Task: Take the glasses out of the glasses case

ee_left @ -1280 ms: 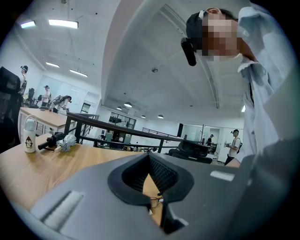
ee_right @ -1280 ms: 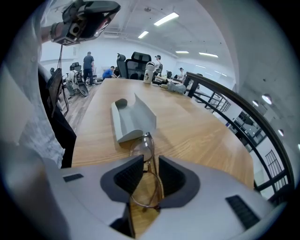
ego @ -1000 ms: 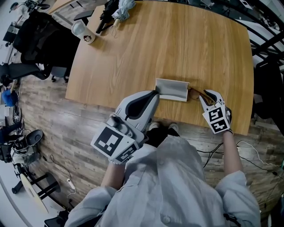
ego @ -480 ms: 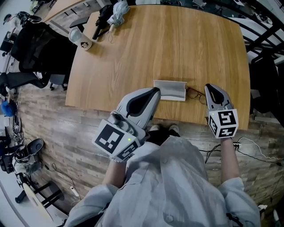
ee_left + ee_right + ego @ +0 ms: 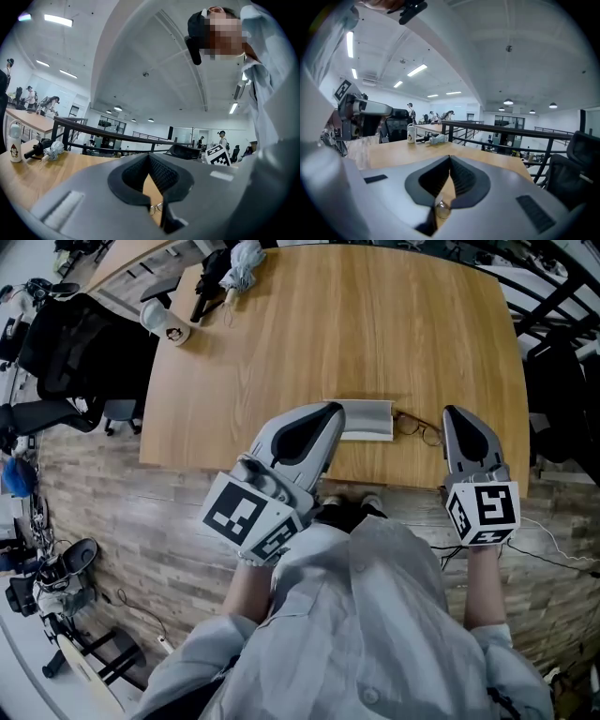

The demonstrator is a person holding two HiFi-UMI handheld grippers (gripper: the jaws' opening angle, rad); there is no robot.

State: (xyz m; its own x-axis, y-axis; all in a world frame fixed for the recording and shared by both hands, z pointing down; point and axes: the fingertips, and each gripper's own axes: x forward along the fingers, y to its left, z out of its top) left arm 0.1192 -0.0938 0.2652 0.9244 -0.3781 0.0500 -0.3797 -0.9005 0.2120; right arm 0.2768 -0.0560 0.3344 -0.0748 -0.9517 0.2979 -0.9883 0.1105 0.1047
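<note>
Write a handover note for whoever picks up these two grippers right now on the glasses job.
Left gripper: jaws together, holding nothing, tip at the left end of the case; I cannot tell if it touches.
Right gripper: jaws together, holding nothing, just right of the glasses, not on them.
Things: the case lies near the front edge of the table; the glasses lie on the wood just right of it, outside it.
Done: glasses are out of the case.
Left: probably nothing but drawing both grippers back.
</note>
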